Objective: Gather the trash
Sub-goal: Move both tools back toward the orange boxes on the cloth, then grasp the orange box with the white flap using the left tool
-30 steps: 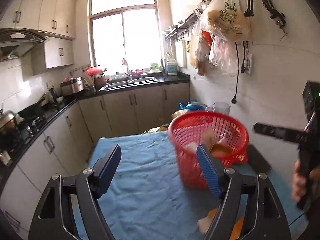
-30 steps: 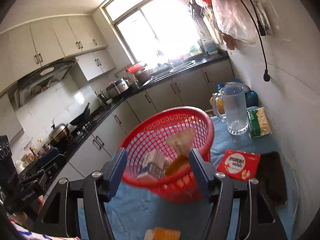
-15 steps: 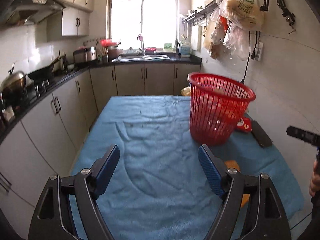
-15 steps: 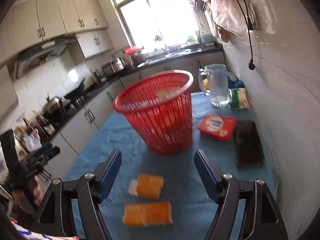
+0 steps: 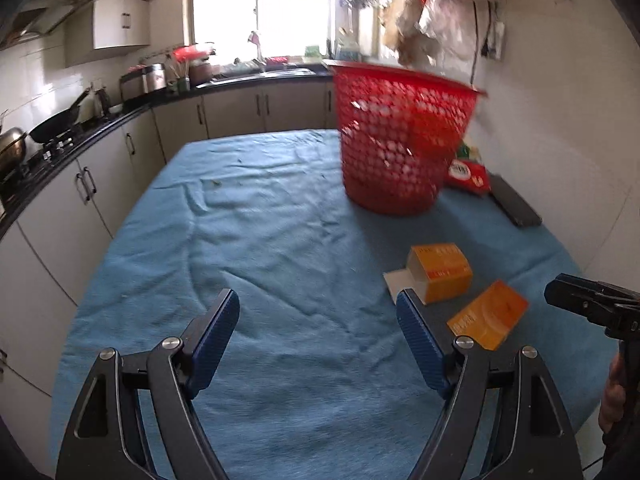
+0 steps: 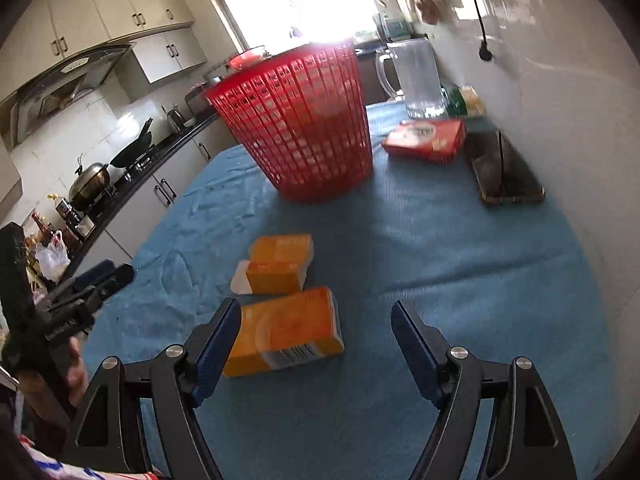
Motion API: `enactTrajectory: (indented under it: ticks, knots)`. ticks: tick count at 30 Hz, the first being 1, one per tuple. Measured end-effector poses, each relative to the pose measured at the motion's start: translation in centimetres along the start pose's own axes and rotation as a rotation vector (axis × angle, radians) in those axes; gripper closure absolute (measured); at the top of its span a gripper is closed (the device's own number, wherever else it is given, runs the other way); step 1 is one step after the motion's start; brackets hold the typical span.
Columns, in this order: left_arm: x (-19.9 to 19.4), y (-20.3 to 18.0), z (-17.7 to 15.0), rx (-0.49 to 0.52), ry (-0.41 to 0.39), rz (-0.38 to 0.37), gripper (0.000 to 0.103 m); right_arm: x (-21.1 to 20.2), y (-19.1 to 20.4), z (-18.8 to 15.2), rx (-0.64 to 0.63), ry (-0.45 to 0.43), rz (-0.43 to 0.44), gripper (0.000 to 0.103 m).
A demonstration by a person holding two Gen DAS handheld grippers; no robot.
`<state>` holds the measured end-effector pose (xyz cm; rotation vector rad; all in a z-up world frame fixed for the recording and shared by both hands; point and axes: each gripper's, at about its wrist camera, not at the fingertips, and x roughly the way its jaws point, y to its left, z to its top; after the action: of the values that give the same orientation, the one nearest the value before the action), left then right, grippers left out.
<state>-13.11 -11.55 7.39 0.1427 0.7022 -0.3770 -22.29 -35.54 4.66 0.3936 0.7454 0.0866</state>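
**K:** Since both units sit low over the counter (image 5: 248, 248), which one takes the next box?

**M:** Right hand-held gripper (image 6: 316, 340), my read. Its jaws are opening, nothing pressed between them. The near orange box (image 6: 286, 330) lies flat on the blue cloth just ahead of its left finger, partly behind that fingertip, left of the jaw centreline.

**K:** Long axis?

**M:** Runs roughly across the jaw line, barcode end toward the camera. Closing as it stands would likely catch the long dimension. Roll the wrist or slide left first, I'd say.

**K:** Left unit?

**M:** Left hand-held gripper (image 5: 318, 330) is spread wide and empty, over bare cloth. Both boxes lie off to its right. The second orange box (image 5: 438, 272), white flap open, is just beyond its right fingertip. So it is near that one, but off-axis.

**K:** Room to work?

**M:** Boxes are just beside each other, possibly touching; can't tell. A finger going between them may nudge the far one. Counter edge on the right unit's side is well apart from the boxes. Open cloth everywhere left of them.

**K:** Drop target?

**M:** Red basket (image 6: 296, 128), upright, farther along the counter, clear path from the boxes. Red packet (image 6: 426, 140), dark tray (image 6: 506, 172) and glass jug (image 6: 418, 76) sit right of it by the wall, out of the way.

**K:** Conflict risk?

**M:** The two units flank the boxes, so one at a time.
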Motion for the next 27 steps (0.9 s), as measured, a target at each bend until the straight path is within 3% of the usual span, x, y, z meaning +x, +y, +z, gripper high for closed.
enactTrajectory:
  ticks: [9, 13, 23, 27]
  knots:
    - [4.7, -2.6, 1.2, 0.065, 0.109, -0.083, 0.023, 1.9, -2.3, -1.5, 0.105, 0.010, 0.058, 0.019]
    - [6.7, -3.3, 2.2, 0.084, 0.149, -0.130, 0.023, 1.6, -3.0, -1.5, 0.142, -0.006, 0.122, 0.018]
    - [10.9, -6.3, 4.8, 0.175, 0.200, -0.404, 0.023, 0.8, -4.8, -1.8, 0.240, -0.060, 0.211, 0.017]
    - [12.3, -7.9, 5.0, 0.276, 0.224, -0.445, 0.023, 0.9, -6.1, -1.8, 0.312, -0.062, 0.244, 0.017]
